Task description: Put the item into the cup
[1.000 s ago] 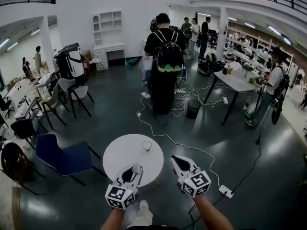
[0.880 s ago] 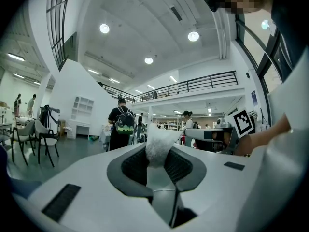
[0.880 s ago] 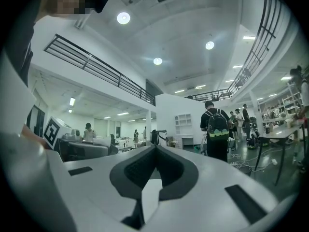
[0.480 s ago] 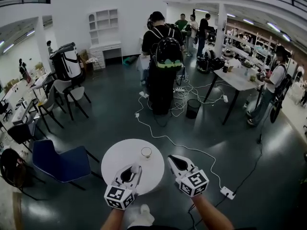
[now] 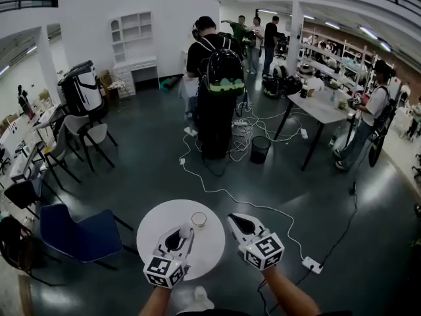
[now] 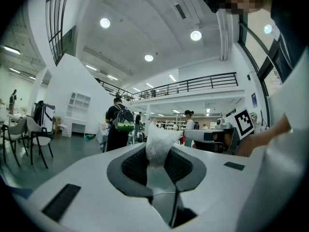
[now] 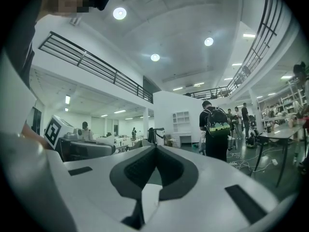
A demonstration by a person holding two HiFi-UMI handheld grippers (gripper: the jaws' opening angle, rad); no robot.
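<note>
A small clear cup point(image 5: 198, 219) stands near the far right edge of a round white table point(image 5: 161, 222) in the head view. My left gripper point(image 5: 186, 232) hangs over the table's near side, just short of the cup, shut on a small white crumpled packet point(image 5: 187, 230). In the left gripper view the packet point(image 6: 160, 139) sticks up from between the dark pads point(image 6: 135, 166) of the left gripper point(image 6: 159, 161). My right gripper point(image 5: 235, 220) is level beside the table's right edge, jaws shut with nothing in them. In the right gripper view its tips point(image 7: 155, 150) meet.
A blue chair point(image 5: 79, 232) stands left of the table. A white cable point(image 5: 217, 189) runs across the floor to a power strip point(image 5: 310, 264) at the right. A person with a backpack point(image 5: 217, 91) stands beyond, near a black bin point(image 5: 260, 149) and a long table point(image 5: 319, 107).
The whole view has advanced: the round table and cup have come nearer to both grippers. Both grippers keep their grip and spacing.
</note>
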